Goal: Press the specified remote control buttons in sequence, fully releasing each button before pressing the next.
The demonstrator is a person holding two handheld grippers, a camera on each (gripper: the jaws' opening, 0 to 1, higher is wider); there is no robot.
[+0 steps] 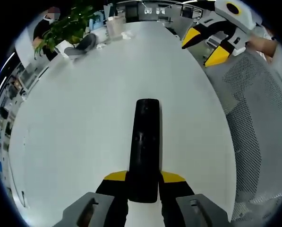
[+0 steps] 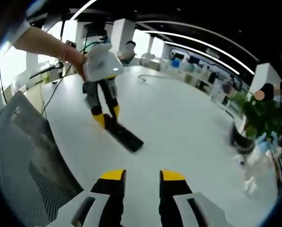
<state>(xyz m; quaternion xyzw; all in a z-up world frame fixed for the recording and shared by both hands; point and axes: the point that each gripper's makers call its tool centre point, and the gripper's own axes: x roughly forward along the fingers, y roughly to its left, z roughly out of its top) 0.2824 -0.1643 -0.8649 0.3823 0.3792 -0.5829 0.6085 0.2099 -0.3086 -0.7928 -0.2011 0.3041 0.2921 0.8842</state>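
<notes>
Two grippers in play, one remote, no press under way that I can see. Left first: my left gripper (image 1: 143,182) has its yellow-tipped jaws closed on the near end of the black remote (image 1: 145,142), which runs straight out ahead over the white table (image 1: 74,132). In the right gripper view the same remote (image 2: 125,136) is held at one end by that left gripper (image 2: 106,119), its far end down at or just above the tabletop (image 2: 188,123); I can't tell if it touches. Remote's button side faces up in the left gripper view, but the buttons are too small and dark to read. Right side: my right gripper (image 2: 141,182) has jaws apart with nothing between them, well short of the remote, hanging over the table edge next to the mesh chair back (image 2: 22,156). In the left gripper view it sits high at the upper right (image 1: 204,45), away from the remote. My read on progress: grasp and hold are done, remote is steady and in sight. Nothing shows which buttons, if any, are already pressed. What's left: bring the right tip onto the button face, press, lift clear fully, then repeat through the sequence.
</notes>
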